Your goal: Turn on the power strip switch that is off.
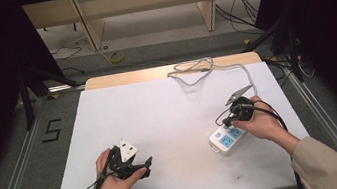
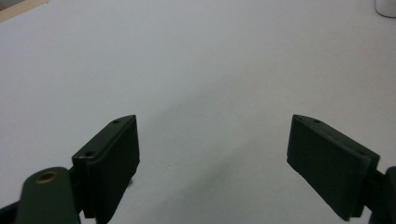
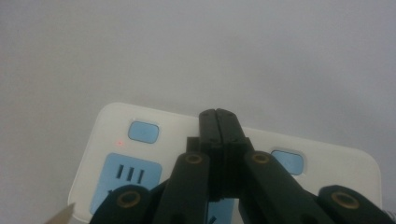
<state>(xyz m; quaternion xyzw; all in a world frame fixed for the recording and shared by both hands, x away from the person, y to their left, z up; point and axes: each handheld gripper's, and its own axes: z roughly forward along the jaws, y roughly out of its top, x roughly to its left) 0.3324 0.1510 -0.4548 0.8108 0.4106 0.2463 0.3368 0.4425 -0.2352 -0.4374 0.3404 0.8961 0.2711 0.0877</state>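
**Right gripper view: jaws pressed together over the power strip**

Right gripper view shows the right gripper [image 3: 218, 122] with its black jaws pressed together, nothing between them, tips over the white rectangular plastic power strip with blue sockets and buttons [image 3: 140, 154]; a small red light [image 3: 120, 143] glows at ten o'clock from the tips. High view puts the left gripper [image 1: 125, 162] at seven o'clock on the white table sheet [image 1: 159, 111], jaws spread wide over bare surface, well apart from the strip at four o'clock. Farther off, the strip's grey cable [image 1: 203, 66] loops at twelve o'clock.
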